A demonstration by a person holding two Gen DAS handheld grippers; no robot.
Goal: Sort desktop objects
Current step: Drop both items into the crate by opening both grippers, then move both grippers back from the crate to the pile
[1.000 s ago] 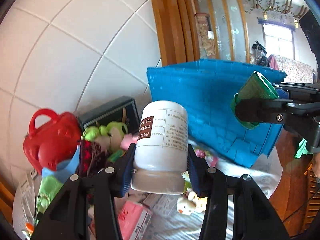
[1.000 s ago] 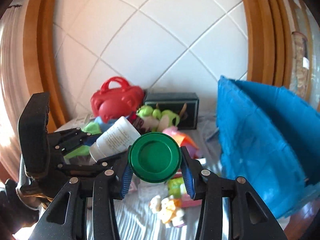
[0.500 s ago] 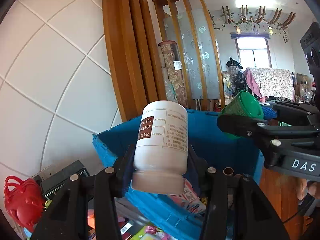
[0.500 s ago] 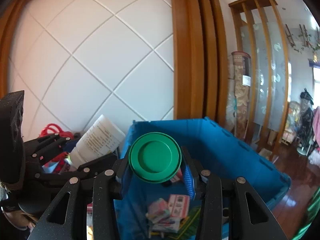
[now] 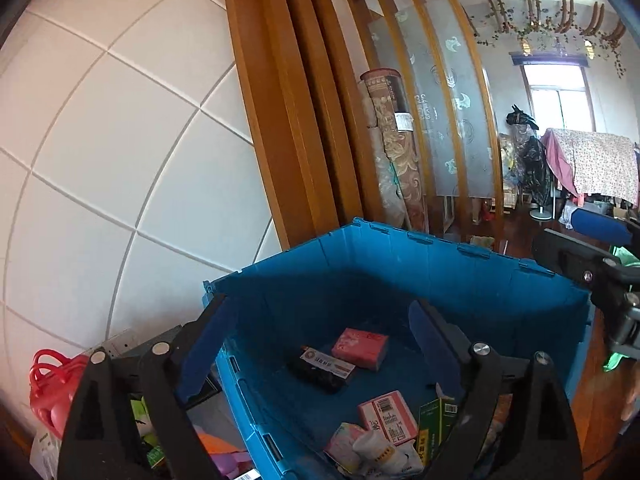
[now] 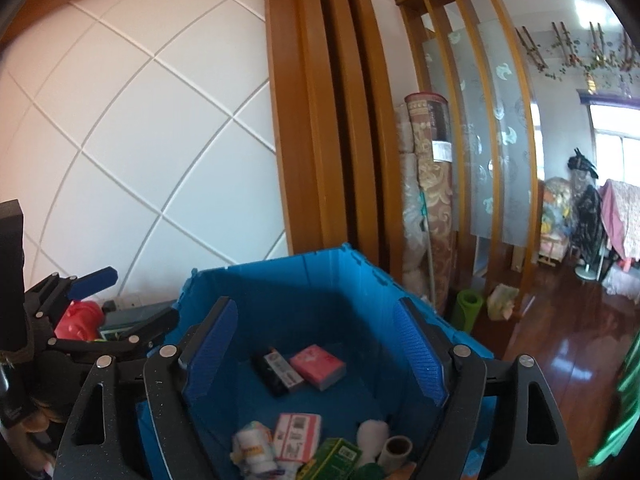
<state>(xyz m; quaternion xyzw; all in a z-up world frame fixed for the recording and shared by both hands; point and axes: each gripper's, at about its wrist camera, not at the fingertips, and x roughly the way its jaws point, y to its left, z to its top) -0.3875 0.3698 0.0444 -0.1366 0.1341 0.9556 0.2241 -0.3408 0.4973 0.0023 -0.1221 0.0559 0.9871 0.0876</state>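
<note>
White tiled wall with diagonal joints fills the upper left of both views; wood framing and a frosted screen stand at centre and right.

Item: blue crate (image 5: 400, 248), centre to lower frame, holding the sorted goods: pink packet (image 5: 361, 349), dark flat box (image 5: 323, 366), red-and-white carton (image 5: 387, 416), green carton (image 5: 436, 420), white bottle (image 5: 380, 454) lying at the lower edge.

Tongs: left gripper (image 5: 316, 350) and right gripper (image 6: 314, 350) both over the crate, jaws just opened, spread wide, nothing between them.

Handling, as judged: cartons light and crushable, best pinched across their flat faces; bottle stiff, smooth, apt to roll, best taken across the body.

Unsorted: red bag (image 5: 50, 388) and clutter, lower left, outside the crate.

Obscured: the crate's near wall and floor are cut off by the frame; printed labels unreadable; a green object at the right view's bottom edge cannot be identified.
</note>
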